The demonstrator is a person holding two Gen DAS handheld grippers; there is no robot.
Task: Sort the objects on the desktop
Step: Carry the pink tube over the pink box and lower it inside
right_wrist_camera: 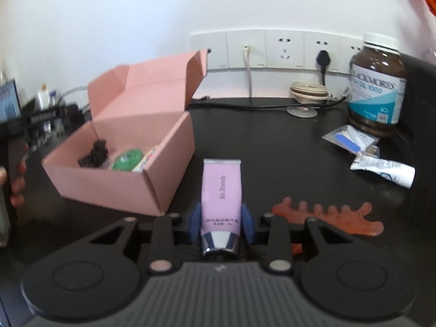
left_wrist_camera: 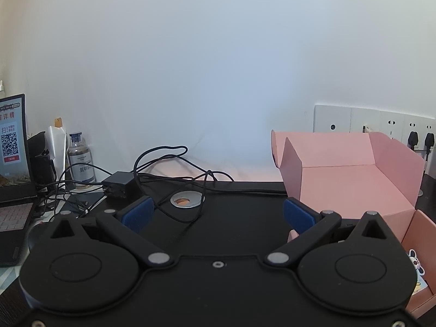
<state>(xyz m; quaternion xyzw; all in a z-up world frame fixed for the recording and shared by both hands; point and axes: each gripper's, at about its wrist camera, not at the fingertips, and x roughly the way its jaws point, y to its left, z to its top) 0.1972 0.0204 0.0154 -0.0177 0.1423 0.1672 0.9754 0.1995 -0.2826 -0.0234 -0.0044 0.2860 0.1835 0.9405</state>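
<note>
My right gripper (right_wrist_camera: 221,222) is shut on a pink tube (right_wrist_camera: 221,190) near its silver cap end; the tube's crimped end points away from me over the black desk. To its left stands an open pink cardboard box (right_wrist_camera: 130,163) holding a dark clip, a green round thing (right_wrist_camera: 126,160) and a card. An orange comb (right_wrist_camera: 335,214) lies just right of the gripper. In the left wrist view my left gripper (left_wrist_camera: 216,212) is open with nothing between its blue pads (left_wrist_camera: 137,214), and the same pink box (left_wrist_camera: 351,182) sits to its right.
At the right of the desk stand a brown supplement bottle (right_wrist_camera: 377,87), a plastic packet (right_wrist_camera: 350,139) and a white tube (right_wrist_camera: 387,170). A hand (right_wrist_camera: 16,179) shows at the left edge. Black cables (left_wrist_camera: 174,174), a charger, a small bottle (left_wrist_camera: 80,160) and a laptop (left_wrist_camera: 13,169) crowd the left side.
</note>
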